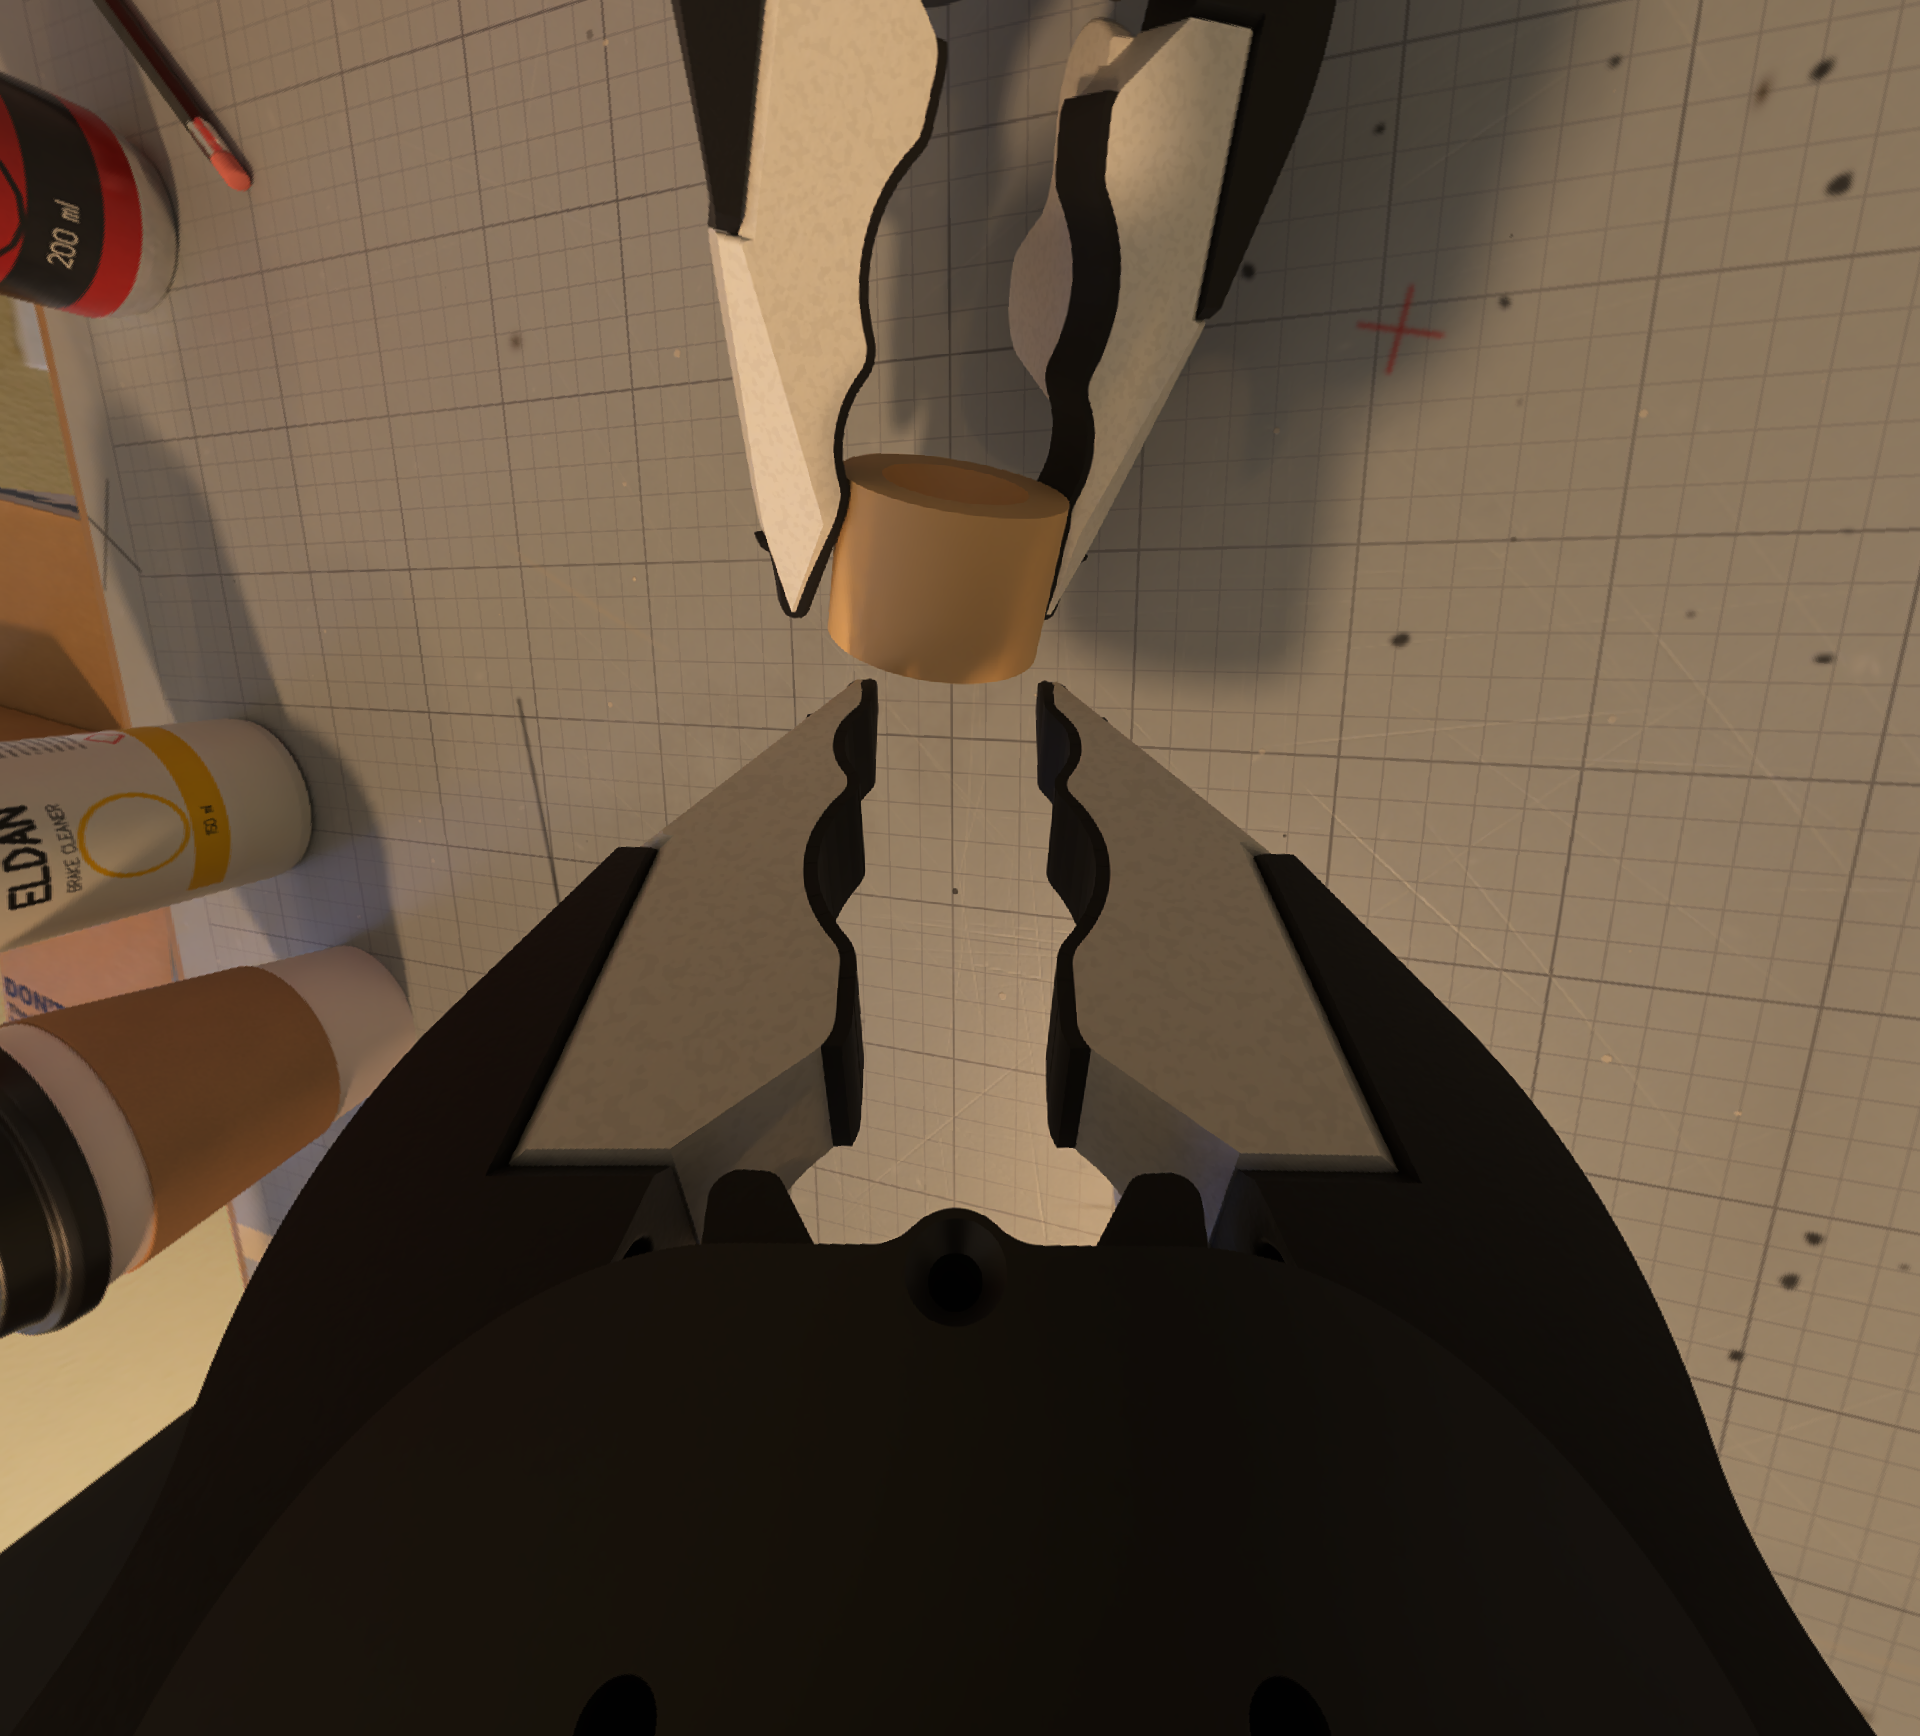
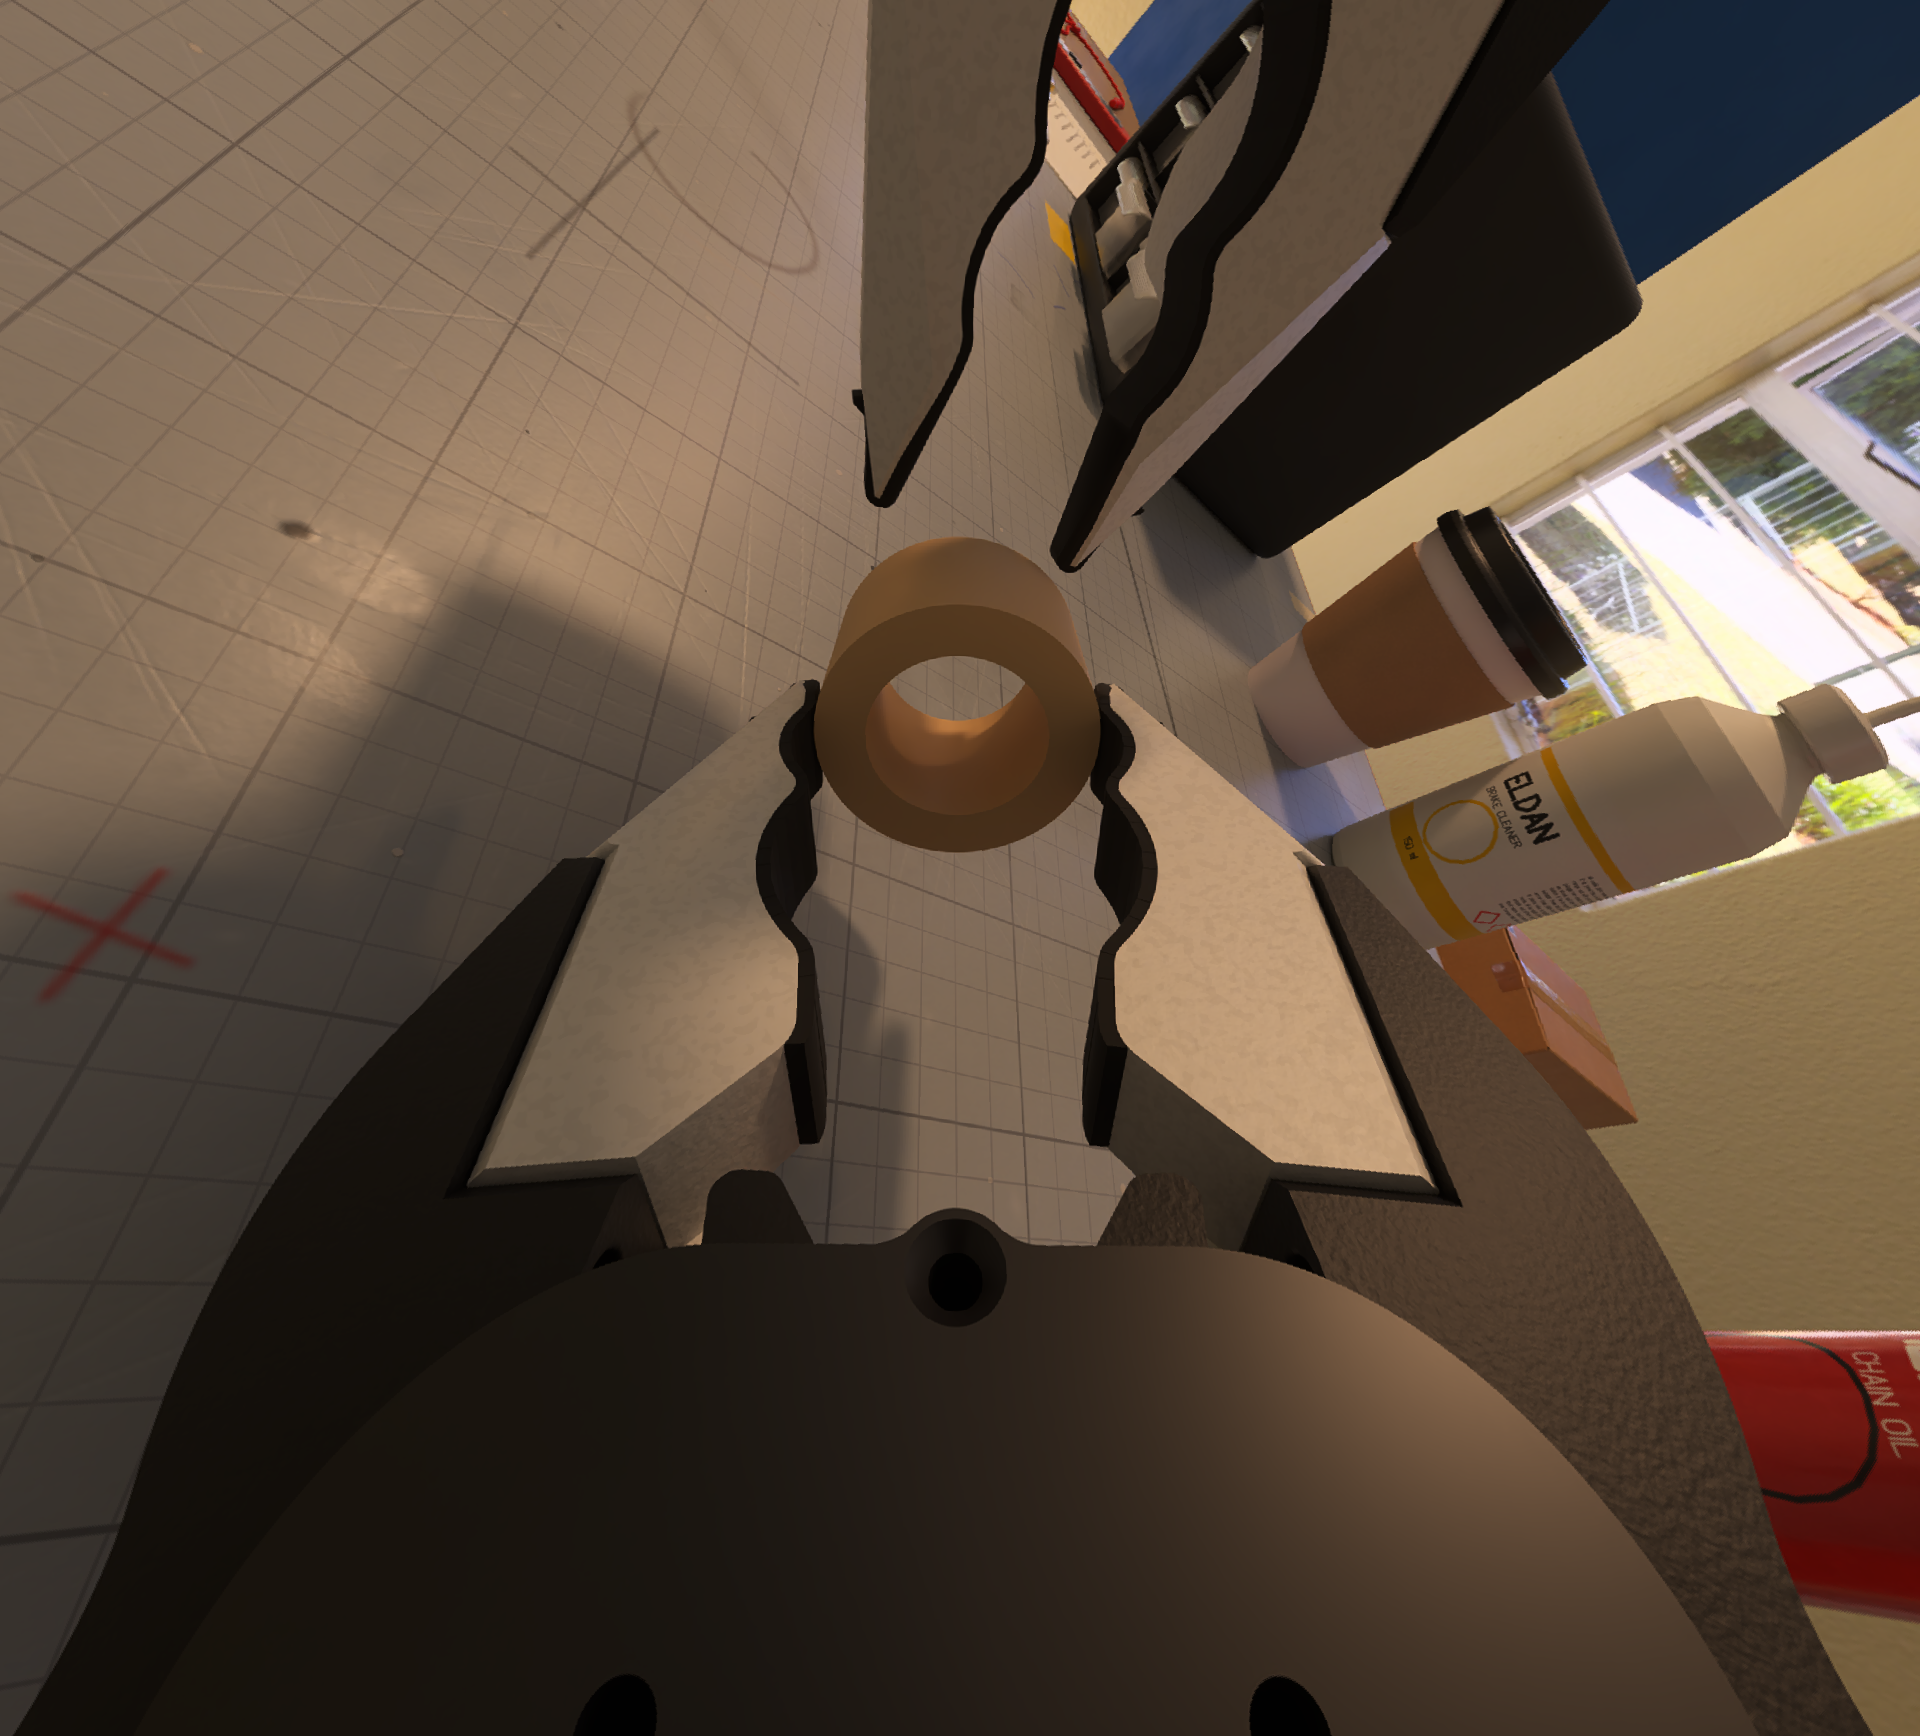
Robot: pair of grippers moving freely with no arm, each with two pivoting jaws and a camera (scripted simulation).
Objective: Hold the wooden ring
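Note:
The wooden ring (image 1: 945,585) is a short, thick tan tube held above the grid mat. My right gripper (image 2: 954,699) is shut on the ring (image 2: 956,585), one fingertip on each side, and the ring's hole faces its camera. In the left wrist view the right gripper (image 1: 925,611) comes in from the top with the ring at its tips. My left gripper (image 1: 956,689) is open and empty, with its tips just short of the ring. In the right wrist view the left gripper (image 2: 971,528) sits just beyond the ring.
The grey grid mat (image 1: 1558,751) lies under everything. Along one edge stand a red can (image 1: 73,211), a white bottle (image 1: 156,819), a paper coffee cup (image 1: 187,1094), an orange box (image 2: 1538,1042) and a red-tipped stick (image 1: 135,45). A black box (image 2: 1455,356) stands farther along.

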